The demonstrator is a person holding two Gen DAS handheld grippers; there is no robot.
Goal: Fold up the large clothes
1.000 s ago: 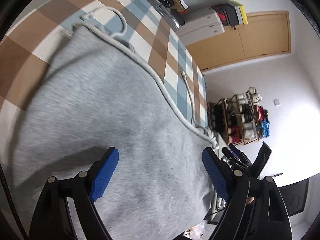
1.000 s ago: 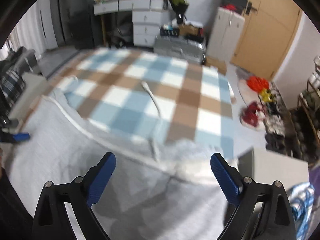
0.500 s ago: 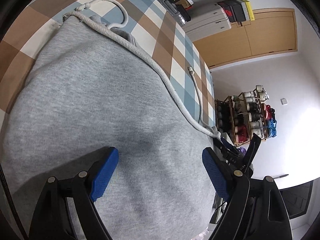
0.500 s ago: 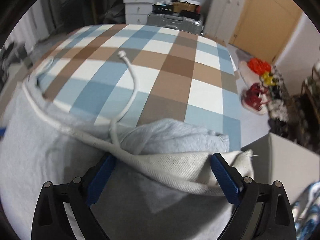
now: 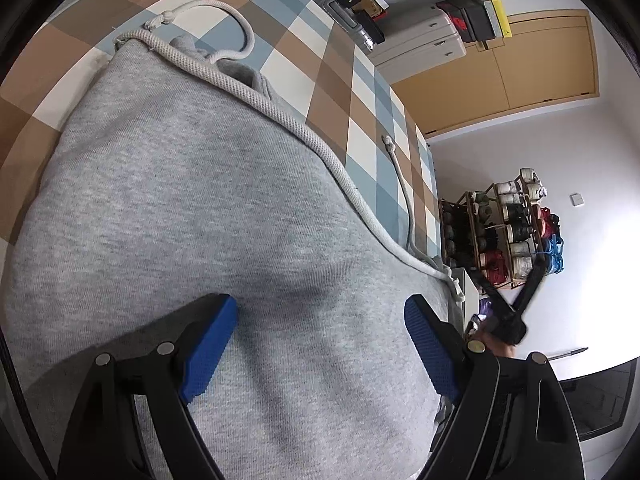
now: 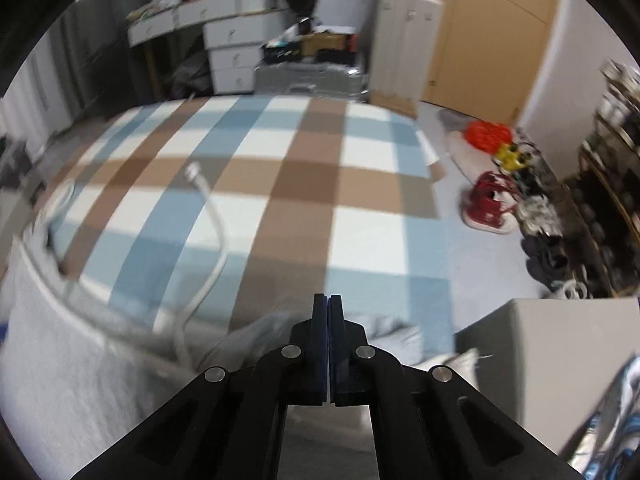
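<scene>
Clothes come first: a big grey garment [image 5: 208, 216] lies flat on a checked blanket [image 5: 352, 92] that seems to cover a bed, right up against the blanket's near edge. Its thick white rope edge [image 5: 280, 112] faces the middle of the blanket, and a loose white cord [image 6: 212, 240] curls out across the squares.

Left tongs [image 5: 320, 344] hang over the grey cloth with the blue pads spread wide and nothing between them, probably waiting for a place to grab.

Right tongs [image 6: 328, 320] are pressed tight together at the garment's corner, by the near right edge of the blanket. Blur hides whether any cloth is caught between them, so I cannot tell.

Past the rope edge, most of the blanket is bare, so there looks to be plenty of room to fold the cloth that way. Shoes [image 6: 486, 204] on the floor sit well apart.
</scene>
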